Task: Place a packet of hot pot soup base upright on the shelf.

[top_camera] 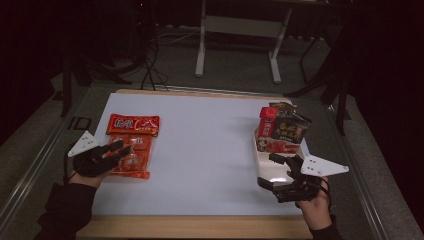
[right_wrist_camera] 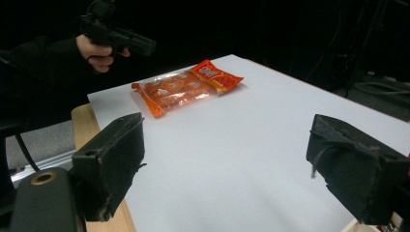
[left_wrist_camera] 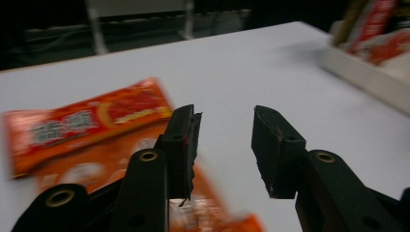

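Two snack packets lie at the table's left: a red one (top_camera: 133, 124) (left_wrist_camera: 87, 123) (right_wrist_camera: 216, 75) and, nearer me, a clear orange one (top_camera: 135, 157) (left_wrist_camera: 96, 169) (right_wrist_camera: 174, 89). My left gripper (top_camera: 122, 147) (left_wrist_camera: 225, 140) hovers over the orange packet's near left part. Its jaws stand apart with only white table showing between them. My right gripper (top_camera: 274, 172) (right_wrist_camera: 232, 164) is wide open at the near end of a white tray (top_camera: 258, 160); nothing is between its jaws. The left gripper (right_wrist_camera: 121, 41) is raised over the table's far corner in the right gripper view.
Several upright food packs (top_camera: 287, 127), red and dark, stand in the tray's far end; the tray (left_wrist_camera: 362, 77) is blurred at the right of the left gripper view. A wooden edge (top_camera: 200, 226) borders the white table top (top_camera: 205, 150). Desk legs (top_camera: 201, 45) stand on the floor behind.
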`<action>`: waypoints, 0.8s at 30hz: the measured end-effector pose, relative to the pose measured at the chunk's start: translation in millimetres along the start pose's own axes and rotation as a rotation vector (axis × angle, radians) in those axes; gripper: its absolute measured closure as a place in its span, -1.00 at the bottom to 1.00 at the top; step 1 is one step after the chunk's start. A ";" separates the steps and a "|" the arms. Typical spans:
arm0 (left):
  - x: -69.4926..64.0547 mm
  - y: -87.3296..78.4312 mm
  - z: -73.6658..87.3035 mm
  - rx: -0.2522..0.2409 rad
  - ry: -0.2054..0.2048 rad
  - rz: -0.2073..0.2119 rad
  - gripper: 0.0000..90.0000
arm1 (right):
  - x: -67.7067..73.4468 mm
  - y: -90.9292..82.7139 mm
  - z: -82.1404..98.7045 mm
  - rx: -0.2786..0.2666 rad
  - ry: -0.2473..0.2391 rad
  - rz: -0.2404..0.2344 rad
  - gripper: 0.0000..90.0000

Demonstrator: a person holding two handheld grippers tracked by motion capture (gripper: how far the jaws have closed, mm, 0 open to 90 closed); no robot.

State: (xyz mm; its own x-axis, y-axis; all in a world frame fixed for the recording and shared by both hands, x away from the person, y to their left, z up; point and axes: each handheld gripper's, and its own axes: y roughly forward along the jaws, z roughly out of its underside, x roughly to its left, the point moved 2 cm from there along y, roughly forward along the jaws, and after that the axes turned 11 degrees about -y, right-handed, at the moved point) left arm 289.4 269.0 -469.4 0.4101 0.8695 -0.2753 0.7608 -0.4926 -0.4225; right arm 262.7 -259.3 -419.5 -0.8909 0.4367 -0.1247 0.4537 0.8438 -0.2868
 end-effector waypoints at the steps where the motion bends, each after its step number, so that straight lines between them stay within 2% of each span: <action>1: 5.6 0.2 -0.9 0.005 -0.004 -0.007 0.48 | 0.8 -0.6 -0.2 -0.006 -0.003 -0.001 -0.70; 3: 15.8 1.0 -2.1 0.009 -0.008 -0.049 0.59 | 1.1 -2.0 -0.8 -0.022 -0.004 0.002 -0.70; 4: 20.9 1.8 -2.6 0.017 -0.015 -0.053 0.68 | 1.5 -2.7 -1.3 -0.029 -0.001 0.000 -0.70; 6: 30.5 4.0 -2.6 0.029 -0.021 -0.085 0.79 | 2.2 -4.2 -2.8 -0.039 0.002 0.003 -0.70; 7: 35.4 5.3 -2.4 0.035 -0.031 -0.084 0.85 | 2.5 -5.0 -3.6 -0.045 0.006 0.002 -0.70; 10: 48.9 9.9 -0.1 0.042 -0.058 -0.113 0.98 | 3.7 -7.2 -5.2 -0.069 0.011 0.002 -0.70; 12: 57.9 15.3 2.7 0.051 -0.073 -0.152 0.99 | 3.7 -7.6 -5.1 -0.067 0.023 -0.002 -0.70; 17: 78.7 30.3 9.7 0.080 -0.092 -0.209 1.00 | 4.5 -5.0 -3.0 -0.051 0.012 0.000 -0.70; 19: 85.7 35.2 12.0 0.090 -0.101 -0.217 1.00 | 5.3 -3.6 -2.1 -0.043 0.008 -0.003 -0.70; 24: 100.9 48.4 18.1 0.128 -0.111 -0.267 1.00 | 8.0 -0.8 -1.5 -0.024 -0.012 -0.008 -0.70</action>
State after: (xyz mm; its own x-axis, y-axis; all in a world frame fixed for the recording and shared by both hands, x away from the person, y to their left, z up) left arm 358.5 332.3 -533.2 0.1420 0.9629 -0.2295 0.7616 -0.2544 -0.5960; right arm 255.3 -256.1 -418.8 -0.8945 0.4265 -0.1343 0.4471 0.8545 -0.2645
